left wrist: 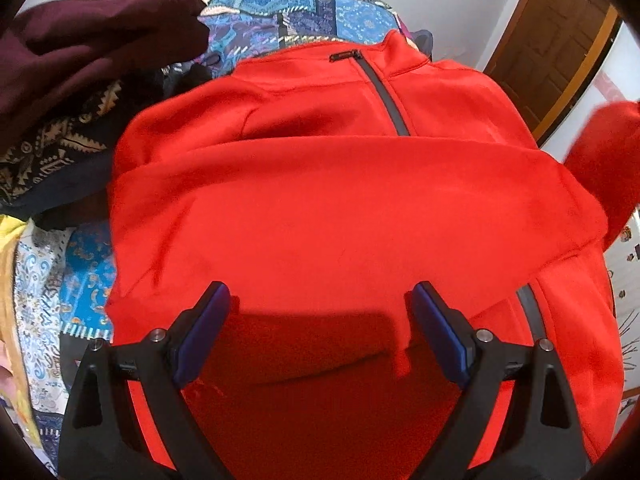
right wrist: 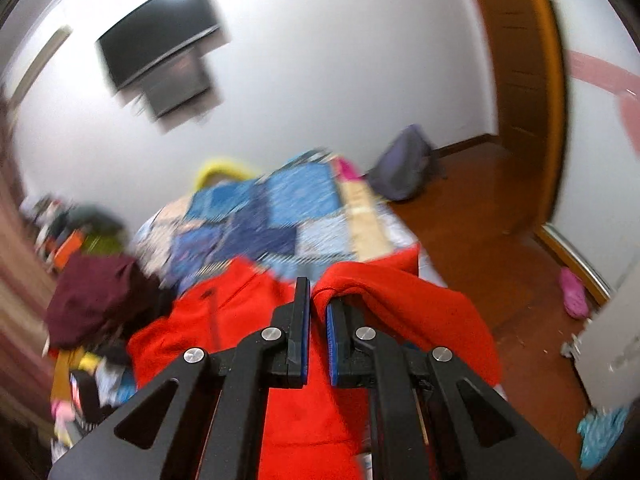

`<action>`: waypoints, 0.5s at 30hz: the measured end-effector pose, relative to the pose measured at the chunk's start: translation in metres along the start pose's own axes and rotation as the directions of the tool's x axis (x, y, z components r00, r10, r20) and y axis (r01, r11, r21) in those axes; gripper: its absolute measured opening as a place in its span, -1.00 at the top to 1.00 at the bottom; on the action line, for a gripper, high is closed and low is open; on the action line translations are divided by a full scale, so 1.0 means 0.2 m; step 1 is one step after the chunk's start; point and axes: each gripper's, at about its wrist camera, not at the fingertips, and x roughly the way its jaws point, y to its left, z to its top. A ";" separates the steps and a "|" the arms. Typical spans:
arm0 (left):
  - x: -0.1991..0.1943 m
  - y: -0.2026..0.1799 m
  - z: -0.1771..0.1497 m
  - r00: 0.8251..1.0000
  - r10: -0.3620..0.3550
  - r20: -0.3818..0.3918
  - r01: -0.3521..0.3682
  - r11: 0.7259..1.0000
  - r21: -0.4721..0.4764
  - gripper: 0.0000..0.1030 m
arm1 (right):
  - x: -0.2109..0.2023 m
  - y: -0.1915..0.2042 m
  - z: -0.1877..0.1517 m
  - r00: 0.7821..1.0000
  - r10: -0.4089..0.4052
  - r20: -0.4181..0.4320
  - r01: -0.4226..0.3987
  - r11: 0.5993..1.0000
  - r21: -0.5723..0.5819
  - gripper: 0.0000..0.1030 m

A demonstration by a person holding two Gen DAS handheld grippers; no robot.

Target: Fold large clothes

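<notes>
Red jacket (left wrist: 340, 200): lies on bed (left wrist: 86, 280), one sleeve folded across. Left gripper (left wrist: 320, 300): spread wide above it. Right gripper (right wrist: 318, 300): clamps the other sleeve (right wrist: 404, 296).

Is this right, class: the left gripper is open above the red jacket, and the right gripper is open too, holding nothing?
Not quite. The left gripper is open above the red jacket, but the right wrist view shows the right gripper shut on a fold of it.

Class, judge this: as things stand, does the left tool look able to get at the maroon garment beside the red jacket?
Probably yes. The left tool hangs open over the red jacket, holding nothing, and the maroon garment lies uncovered on top of the pile to its left.
</notes>
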 end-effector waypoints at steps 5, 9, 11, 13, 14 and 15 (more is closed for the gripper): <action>-0.08 0.01 -0.02 1.000 0.002 0.029 -0.002 1.000 0.011 -0.79 | 0.24 0.17 -0.21 0.980 0.059 -0.188 -0.079 0.992 -0.099 0.88; -0.13 0.00 -0.04 0.999 0.010 0.044 -0.011 1.000 0.025 -0.79 | 0.39 0.20 -0.40 0.938 0.064 -0.342 -0.104 0.990 -0.100 0.88; -0.14 -0.01 -0.06 0.999 0.013 0.045 -0.015 0.999 0.035 -0.79 | 0.46 0.18 -0.47 0.917 0.062 -0.395 -0.104 0.991 -0.087 0.88; -0.14 -0.02 -0.06 0.999 0.014 0.045 -0.016 0.999 0.042 -0.79 | 0.47 0.17 -0.50 0.898 0.067 -0.435 -0.107 0.992 -0.068 0.88; -0.14 -0.02 -0.06 0.999 0.014 0.044 -0.016 0.999 0.045 -0.79 | 0.47 0.17 -0.51 0.893 0.065 -0.446 -0.105 0.992 -0.066 0.88; -0.14 -0.02 -0.06 0.999 0.014 0.043 -0.016 0.999 0.048 -0.79 | 0.48 0.17 -0.50 0.888 0.061 -0.456 -0.102 0.993 -0.066 0.87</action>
